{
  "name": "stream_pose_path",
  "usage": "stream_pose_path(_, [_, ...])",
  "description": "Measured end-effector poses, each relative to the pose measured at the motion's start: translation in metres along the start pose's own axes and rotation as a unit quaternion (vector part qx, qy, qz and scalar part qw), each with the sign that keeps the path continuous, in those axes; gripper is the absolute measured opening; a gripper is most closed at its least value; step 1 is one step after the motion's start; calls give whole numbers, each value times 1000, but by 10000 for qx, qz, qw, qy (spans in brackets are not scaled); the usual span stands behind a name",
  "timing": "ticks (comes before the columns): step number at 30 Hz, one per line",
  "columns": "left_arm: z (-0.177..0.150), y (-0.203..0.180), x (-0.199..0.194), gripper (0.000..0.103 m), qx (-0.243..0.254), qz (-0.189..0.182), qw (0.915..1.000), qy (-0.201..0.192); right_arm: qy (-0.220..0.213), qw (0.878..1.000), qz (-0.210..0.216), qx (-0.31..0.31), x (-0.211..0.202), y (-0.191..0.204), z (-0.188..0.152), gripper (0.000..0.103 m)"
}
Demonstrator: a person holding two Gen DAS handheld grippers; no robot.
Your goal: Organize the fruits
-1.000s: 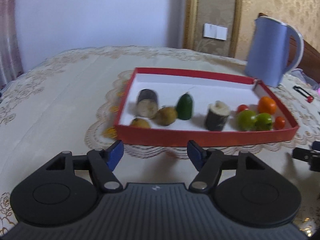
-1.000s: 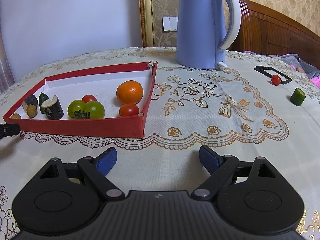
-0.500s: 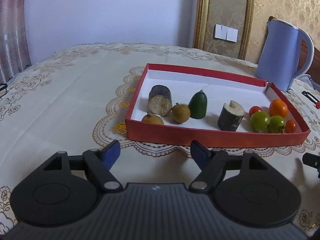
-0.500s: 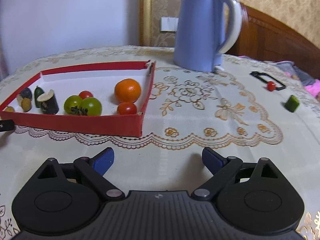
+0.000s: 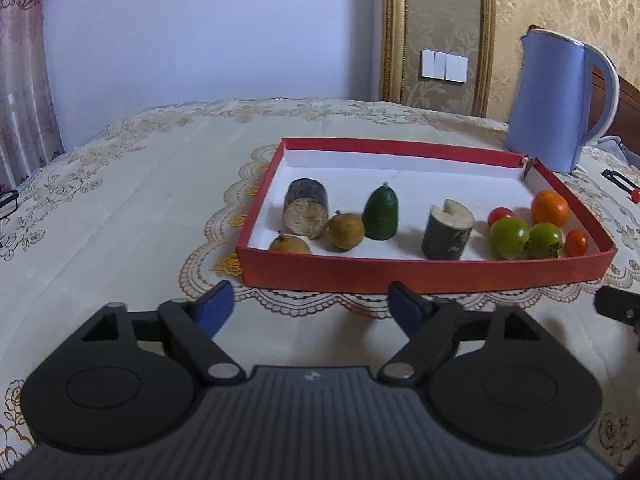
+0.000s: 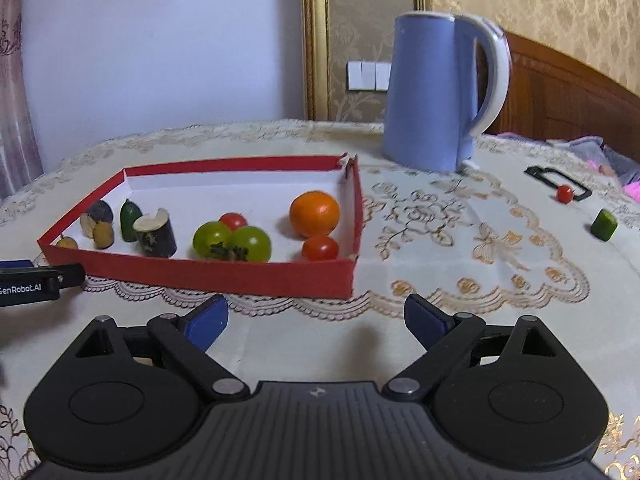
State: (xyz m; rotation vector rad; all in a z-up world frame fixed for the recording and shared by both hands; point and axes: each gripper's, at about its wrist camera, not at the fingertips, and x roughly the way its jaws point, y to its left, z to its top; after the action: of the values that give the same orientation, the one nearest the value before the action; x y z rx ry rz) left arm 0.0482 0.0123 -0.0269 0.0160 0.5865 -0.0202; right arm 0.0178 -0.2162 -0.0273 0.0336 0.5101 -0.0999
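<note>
A shallow red tray [image 5: 424,276] [image 6: 224,276] sits on the tablecloth. It holds an orange [image 6: 314,214], two green tomatoes [image 6: 231,243], two red cherry tomatoes [image 6: 320,248], a green cucumber end [image 5: 381,213], two dark cut chunks [image 5: 447,231] and two small brown fruits [image 5: 346,230]. Outside the tray, far right, lie a cherry tomato [image 6: 564,193] and a green cucumber piece [image 6: 604,225]. My left gripper [image 5: 310,306] is open and empty in front of the tray. My right gripper [image 6: 316,316] is open and empty by the tray's front right corner.
A blue electric kettle [image 6: 440,94] stands behind the tray's right end. A black frame [image 6: 558,182] lies beside the loose cherry tomato. Glasses [image 5: 8,200] lie at the far left edge. The left gripper's finger [image 6: 36,280] shows at the left of the right wrist view.
Both grippers have drawn back and risen slightly, and the views have shifted. The tray's contents have not moved. Both grippers stay open.
</note>
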Motion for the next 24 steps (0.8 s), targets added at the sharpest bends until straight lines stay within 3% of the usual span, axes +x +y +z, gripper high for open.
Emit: stream_pose_path(24, [4, -27, -16, 102, 338, -102, 9992, -185, 101, 9998, 118, -79, 6, 15, -3, 95])
